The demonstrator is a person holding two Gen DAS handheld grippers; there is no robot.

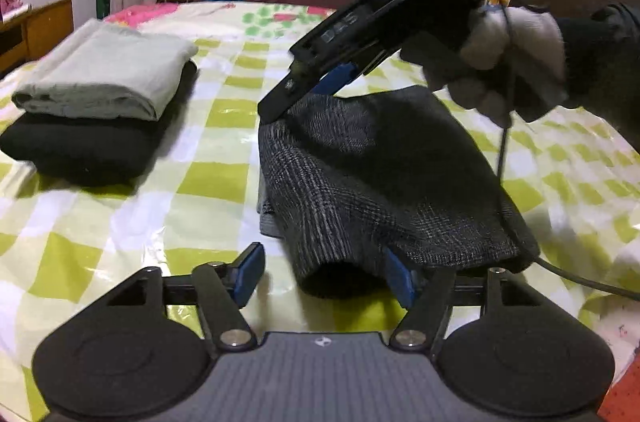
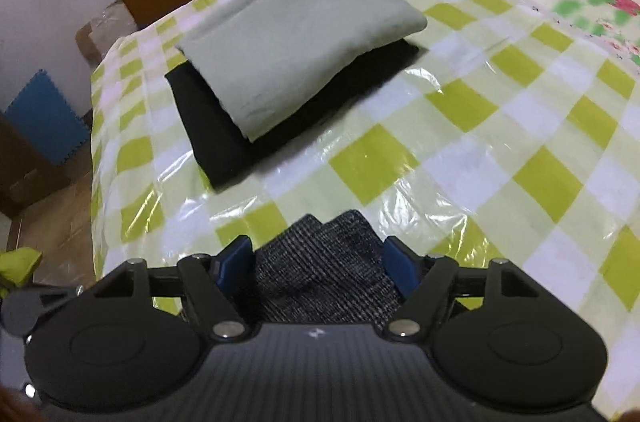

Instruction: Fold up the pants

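Both tools stood apart: left tool beside the folded grey plaid pants on the bed, right tool around their edge. Soft, limp cloth; best gripped at corners.

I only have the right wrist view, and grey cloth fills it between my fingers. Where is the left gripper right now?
Observer: The left gripper is open at the near edge of the grey plaid pants. One finger is against the fold, and nothing is clamped.
Operator: Do the pants lie flat?
Observer: No. They form a humped bundle on the checked bed cover, rising to the tips of the right gripper at the far corner.
Operator: Is anything trailing near them?
Observer: A dark cable hangs from the white-gloved right hand and runs down past the pants' right side.
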